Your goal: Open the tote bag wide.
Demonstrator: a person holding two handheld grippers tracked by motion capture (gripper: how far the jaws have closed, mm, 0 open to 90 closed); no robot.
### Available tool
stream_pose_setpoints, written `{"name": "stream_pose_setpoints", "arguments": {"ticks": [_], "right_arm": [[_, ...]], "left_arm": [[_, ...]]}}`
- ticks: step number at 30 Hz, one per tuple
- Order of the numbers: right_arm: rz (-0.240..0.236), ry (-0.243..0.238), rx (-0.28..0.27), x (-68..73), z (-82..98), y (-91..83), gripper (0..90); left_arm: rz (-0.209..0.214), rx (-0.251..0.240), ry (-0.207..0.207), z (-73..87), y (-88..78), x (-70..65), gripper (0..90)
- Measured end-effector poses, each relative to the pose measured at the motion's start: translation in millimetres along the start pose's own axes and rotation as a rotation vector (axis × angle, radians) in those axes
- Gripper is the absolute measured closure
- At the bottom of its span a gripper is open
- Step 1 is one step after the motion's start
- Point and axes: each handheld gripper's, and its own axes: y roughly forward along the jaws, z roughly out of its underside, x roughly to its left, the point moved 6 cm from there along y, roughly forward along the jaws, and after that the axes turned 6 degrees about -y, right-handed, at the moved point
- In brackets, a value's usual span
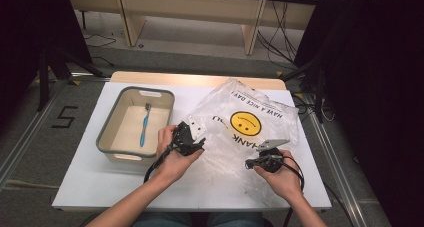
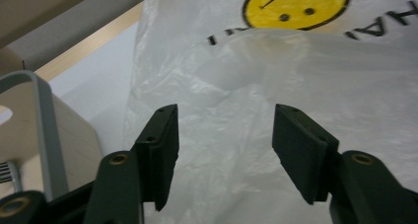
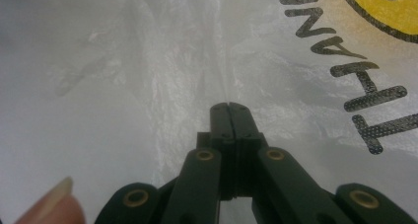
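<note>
The plastic bag (image 1: 245, 127) lies on the right half of the table (image 1: 90, 172), reaching from near the far edge toward the near edge. The tub (image 1: 107, 132) sits to its left, on the table's left half — in it lies a toothbrush (image 1: 145, 124), lengthwise. My left gripper (image 1: 192, 139) sits between tub and bag, at the bag's left edge; my right gripper (image 1: 252, 162) is over the bag's near right part — toward the table's near right corner.

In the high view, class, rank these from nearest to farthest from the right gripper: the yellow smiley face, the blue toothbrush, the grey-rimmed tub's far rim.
From the right gripper:
1. Yellow smiley face on the clear plastic bag, just beyond.
2. Blue toothbrush, leftward inside the tub.
3. Grey-rimmed tub's far rim, far left corner.
</note>
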Motion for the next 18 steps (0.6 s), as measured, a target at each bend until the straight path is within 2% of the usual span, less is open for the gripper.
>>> {"name": "stream_pose_setpoints", "arguments": {"ticks": [2,4,7,8,9,10,12,15,17,18], "right_arm": [[-0.007,0.008,-0.008,1.6,-1.5,-0.1,90.0],[-0.011,0.009,-0.015,2.9,-2.6,0.0,90.0],[-0.016,0.015,-0.023,5.2,-3.9,-0.9,90.0],[-0.019,0.021,-0.025,6.3,-4.3,-2.0,90.0],[-0.023,0.027,-0.026,7.5,-4.2,-2.8,90.0],[-0.024,0.028,-0.027,8.1,-3.8,-3.4,90.0],[-0.027,0.034,-0.028,9.0,-3.5,-3.9,90.0],[-0.052,0.047,-0.024,12.5,-2.0,-3.0,90.0],[-0.057,0.052,-0.024,13.7,-1.7,-2.6,90.0],[-0.065,0.054,-0.026,14.4,-1.1,-2.0,90.0]], "left_arm": [[0.049,0.011,0.038,0.6,-6.2,-13.0,42.7],[0.136,0.08,0.079,9.2,-6.5,-30.9,42.6],[0.254,0.16,0.062,27.3,4.6,-55.3,43.4],[0.27,0.187,0.06,33.4,9.9,-60.0,43.4],[0.272,0.229,0.082,44.2,18.4,-63.9,43.6],[0.272,0.229,0.082,44.2,18.4,-63.9,44.0],[0.284,0.262,0.081,52.1,22.9,-65.4,44.4],[0.315,0.286,0.064,57.4,24.2,-64.8,45.9],[0.336,0.301,0.036,60.9,24.6,-63.8,46.4],[0.346,0.296,0.009,61.5,24.8,-63.5,48.4]]}}
